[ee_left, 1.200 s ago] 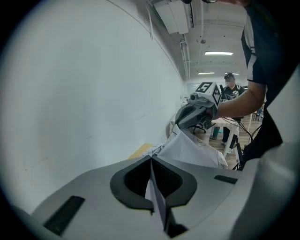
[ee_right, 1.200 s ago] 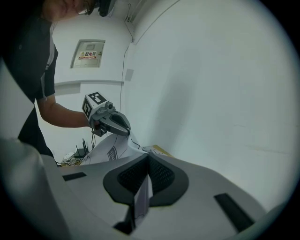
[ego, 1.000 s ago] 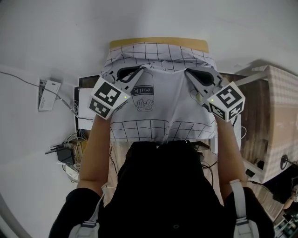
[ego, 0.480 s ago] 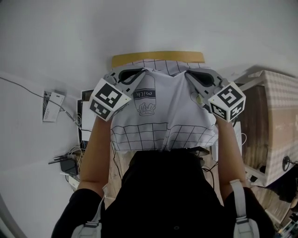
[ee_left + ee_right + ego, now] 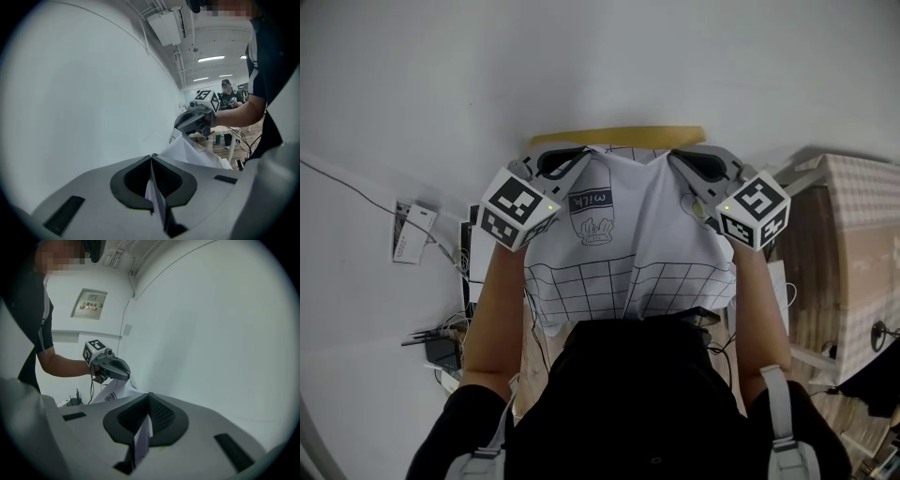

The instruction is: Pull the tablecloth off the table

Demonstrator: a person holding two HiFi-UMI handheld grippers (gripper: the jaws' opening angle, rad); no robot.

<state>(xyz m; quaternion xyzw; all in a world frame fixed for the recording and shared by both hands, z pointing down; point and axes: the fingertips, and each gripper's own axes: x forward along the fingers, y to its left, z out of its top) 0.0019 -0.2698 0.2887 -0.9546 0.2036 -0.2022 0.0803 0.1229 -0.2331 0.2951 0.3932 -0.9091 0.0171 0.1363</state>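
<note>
Left gripper (image 5: 579, 157) is clamped tight on one top corner of the white tablecloth with black grid lines (image 5: 628, 234), and right gripper (image 5: 675, 157) is pinching the other corner. The cloth hangs spread between them at frame centre, draping toward the person's dark torso, in front of the yellow-edged tabletop (image 5: 619, 137). Both bare forearms (image 5: 492, 309) reach forward side by side, with the jaws angled inward.
</note>
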